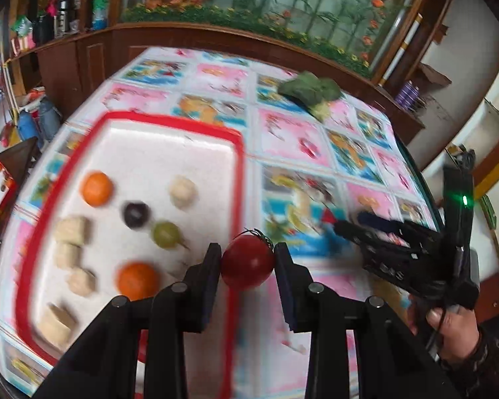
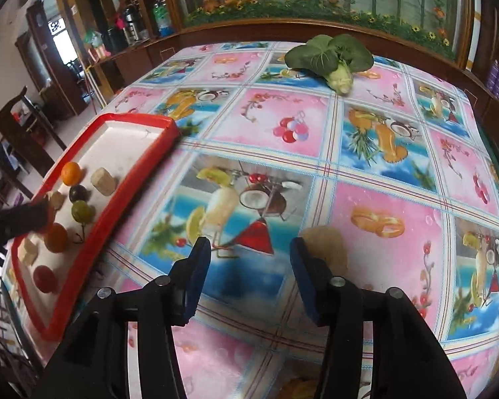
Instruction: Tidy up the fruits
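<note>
1. One red tomato (image 1: 248, 262) clamped in my left hand-held gripper (image 1: 248, 261), low centre of frame, right over the tray's (image 1: 239, 179) red rim!
2. My right hand-held gripper (image 2: 250, 254) hangs spread wide, holding nothing, a tan lump (image 2: 326, 244) by its right finger.
3. Next, I reckon: carry left, lower beside the oranges (image 1: 138, 281), release.

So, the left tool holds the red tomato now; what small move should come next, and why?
Probably carry the tomato a little left over the red tray and lower it. The left tool grips it above the tray's rim, where other fruits already lie.
</note>
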The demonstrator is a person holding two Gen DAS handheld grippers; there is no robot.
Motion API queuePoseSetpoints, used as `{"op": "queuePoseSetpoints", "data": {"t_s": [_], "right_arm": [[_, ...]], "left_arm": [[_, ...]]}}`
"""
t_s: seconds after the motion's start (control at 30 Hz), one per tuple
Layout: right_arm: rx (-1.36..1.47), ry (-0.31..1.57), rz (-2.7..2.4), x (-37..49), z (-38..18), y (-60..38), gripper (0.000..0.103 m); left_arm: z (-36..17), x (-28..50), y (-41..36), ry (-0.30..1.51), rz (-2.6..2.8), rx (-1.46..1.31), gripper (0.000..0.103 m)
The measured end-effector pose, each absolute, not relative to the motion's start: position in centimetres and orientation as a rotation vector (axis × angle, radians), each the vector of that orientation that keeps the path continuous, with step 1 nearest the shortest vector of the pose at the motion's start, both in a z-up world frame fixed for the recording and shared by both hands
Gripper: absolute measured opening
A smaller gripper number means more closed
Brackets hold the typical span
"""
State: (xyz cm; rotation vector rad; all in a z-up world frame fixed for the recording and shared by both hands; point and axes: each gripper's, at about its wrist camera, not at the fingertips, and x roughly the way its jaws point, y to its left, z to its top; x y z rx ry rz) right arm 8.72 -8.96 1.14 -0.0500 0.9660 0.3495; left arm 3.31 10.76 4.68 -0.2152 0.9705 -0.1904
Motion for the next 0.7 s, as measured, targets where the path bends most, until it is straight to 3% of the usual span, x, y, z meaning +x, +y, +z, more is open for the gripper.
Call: {"op": "queuePoseSetpoints", "data": {"t_s": [0.17, 0.23, 0.3, 0.7], "right_arm": [[-0.08, 0.914, 0.346, 7.5, 2.1, -10.6, 0.052], [-0.039, 0.909, 0.349, 6.8, 2.0, -12.0, 0.06], [-0.04, 0.909, 0.339, 6.4, 1.7, -13.0, 0.062], [-0.111, 0.94, 0.369, 8.9, -0.1, -11.4, 0.059]], "left_arm": [[2.4, 2.0, 6.6, 1.02, -0.236, -0.173, 0.035], [1.4, 1.7, 5.3, 1.036, -0.242, -0.145, 0.035], [0.6, 1.5, 4.6, 1.052, -0.235, -0.134, 0.035], [-0.2, 1.0, 3.9, 1.061, -0.196, -0.138, 0.036]]}}
